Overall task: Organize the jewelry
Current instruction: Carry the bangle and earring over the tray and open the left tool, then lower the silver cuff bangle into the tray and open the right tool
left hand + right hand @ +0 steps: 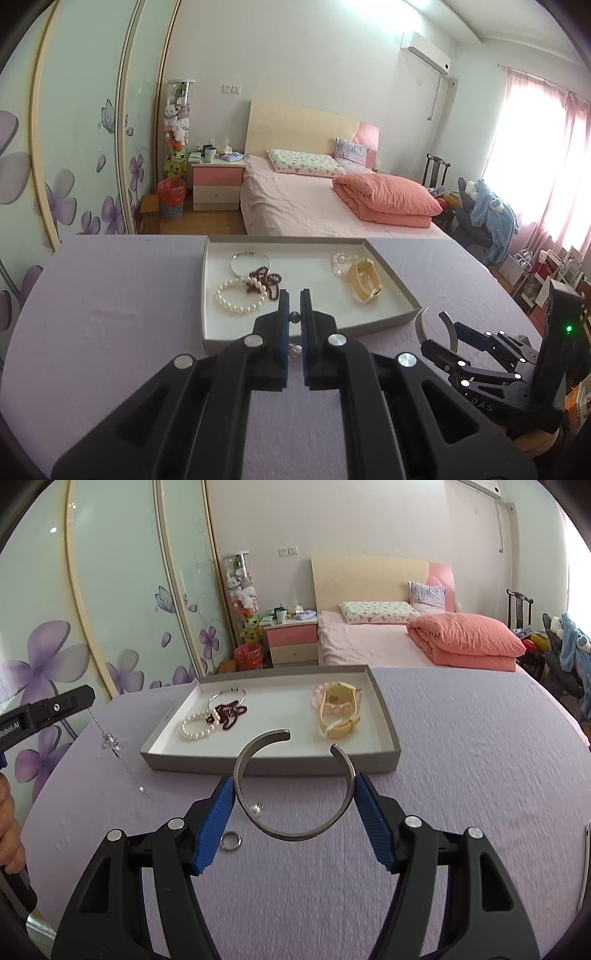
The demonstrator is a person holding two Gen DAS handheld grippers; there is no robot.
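My left gripper (294, 295) is shut on a thin chain necklace (110, 743). The chain hangs from the gripper's tip with a clear crystal pendant, and its lower end trails onto the lilac tablecloth. My right gripper (294, 781) is shut on a silver open cuff bangle (295, 829), held just above the cloth with its gap facing the tray. The grey tray (388, 716) lies ahead of both grippers. In it are a pearl bracelet (197, 727), a dark red bead bracelet (229, 712), a thin silver bangle (251, 260), a pink crystal bracelet (341, 260) and a yellow band (338, 729).
A small silver ring (231, 840) and a pearl charm (256, 808) lie on the cloth under the cuff. A hand (9, 827) shows at the left edge. Beyond the table's far edge are a pink bed (314, 206) and a nightstand (218, 184).
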